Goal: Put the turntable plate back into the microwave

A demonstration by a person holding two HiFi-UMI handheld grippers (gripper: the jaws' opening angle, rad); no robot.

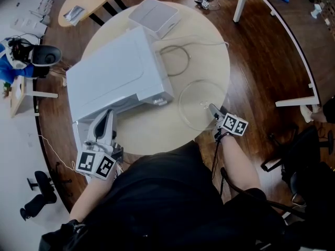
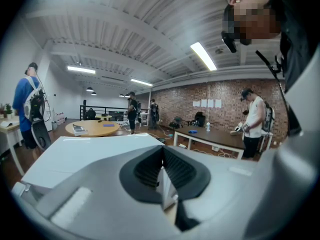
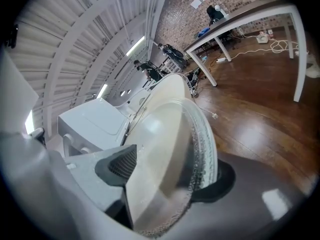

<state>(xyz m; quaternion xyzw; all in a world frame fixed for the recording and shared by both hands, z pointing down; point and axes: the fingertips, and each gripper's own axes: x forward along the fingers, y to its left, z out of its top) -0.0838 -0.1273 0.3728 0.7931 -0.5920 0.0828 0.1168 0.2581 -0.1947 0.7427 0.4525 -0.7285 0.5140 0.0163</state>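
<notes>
Item: turntable plate [image 1: 194, 102] | location: over round table [image 1: 157, 135], just right of microwave [image 1: 112, 75] | right gripper [image 1: 215, 111]: clamped on plate rim | left gripper [image 1: 106, 120]: pinching thin white panel [image 2: 161, 180], which I judge is the microwave's door edge | handling: I'd expect rigid, heavy, slick, chippable glass; bite deep on rim, carry level.

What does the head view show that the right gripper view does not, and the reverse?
Only the head view: the left gripper on the microwave door, and the person's forearm. Only the right gripper view: jaws closed on the rim of the glass turntable plate, a brick wall, ceiling lights. Both: that plate, the right gripper, the white microwave and the round table.
</notes>
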